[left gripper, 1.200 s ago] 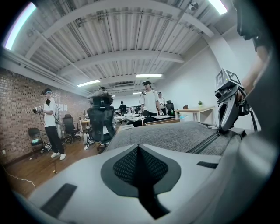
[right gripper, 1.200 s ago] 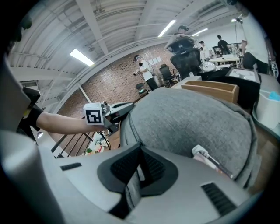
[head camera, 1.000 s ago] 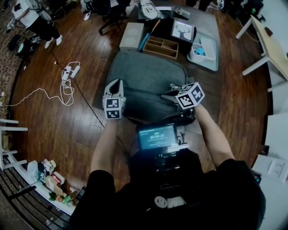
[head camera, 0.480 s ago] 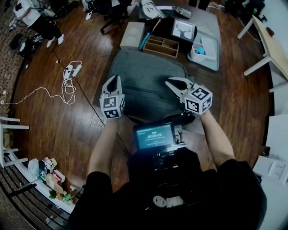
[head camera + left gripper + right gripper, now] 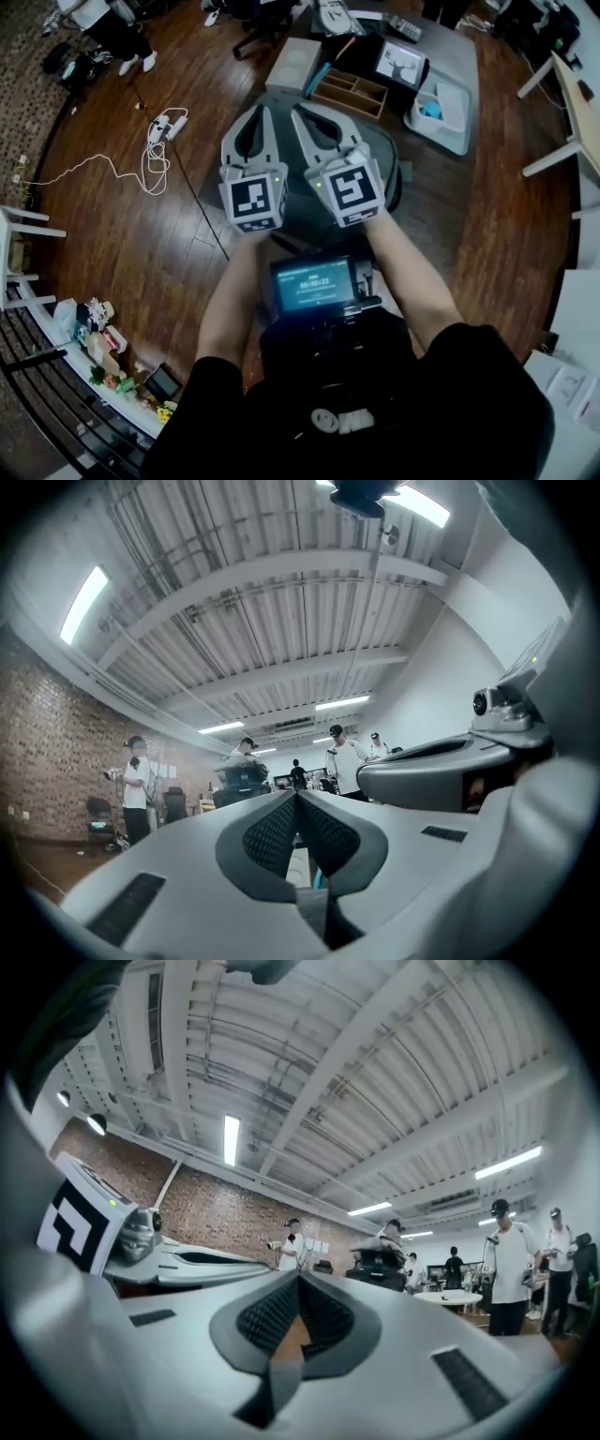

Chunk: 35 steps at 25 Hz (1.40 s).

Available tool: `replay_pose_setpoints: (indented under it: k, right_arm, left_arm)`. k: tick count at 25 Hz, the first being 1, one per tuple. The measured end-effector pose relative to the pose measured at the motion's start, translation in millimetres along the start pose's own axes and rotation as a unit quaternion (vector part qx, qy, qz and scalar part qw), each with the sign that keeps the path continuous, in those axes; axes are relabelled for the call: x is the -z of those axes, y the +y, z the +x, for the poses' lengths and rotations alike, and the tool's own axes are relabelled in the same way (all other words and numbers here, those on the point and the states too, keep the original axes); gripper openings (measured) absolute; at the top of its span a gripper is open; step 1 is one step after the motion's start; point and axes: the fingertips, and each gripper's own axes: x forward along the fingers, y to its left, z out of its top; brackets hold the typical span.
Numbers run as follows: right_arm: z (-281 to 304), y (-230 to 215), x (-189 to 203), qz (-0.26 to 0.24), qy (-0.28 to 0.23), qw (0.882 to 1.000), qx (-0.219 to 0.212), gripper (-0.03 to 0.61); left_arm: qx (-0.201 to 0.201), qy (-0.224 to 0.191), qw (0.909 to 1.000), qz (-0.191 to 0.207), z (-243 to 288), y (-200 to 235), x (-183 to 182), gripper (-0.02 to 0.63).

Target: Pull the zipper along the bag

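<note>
Now the white left gripper and right gripper have lifted off the grey fabric bag beneath, jaws together and empty, the right's just closed: pulling looks done.

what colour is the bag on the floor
Grey. The bag shows best in the head view.

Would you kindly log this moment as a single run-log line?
left gripper: shut, empty, level | right gripper: jaws just closed, empty, level | bag: grey, on floor beneath both, not gripped
</note>
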Motion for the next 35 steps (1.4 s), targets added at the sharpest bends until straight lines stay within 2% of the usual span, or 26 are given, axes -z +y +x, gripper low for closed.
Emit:
replay_pose_setpoints:
  k: [7,16,24,35]
  right_arm:
    - [-7,15,-14,0.038,-0.058,0.998,-0.006,0.009]
    - [-17,50,-9,0.04,-0.067,0.996,-0.049,0.009]
    - [-28,66,-8,0.039,-0.065,0.996,-0.049,0.009]
    - [-85,134,-47,0.012,-0.067,0.997,-0.023,0.009]
  left_arm:
    - [-0.066,0.0,0.9977,0.019,-34,9,-12,0.0]
    - [-0.095,0.018,0.9947,0.035,-60,4,-6,0.0]
    - [-0.087,0.004,0.9959,0.024,-71,-1,-10,0.0]
    - [-0.068,-0.025,0.9972,0.018,-165,-5,-45,0.0]
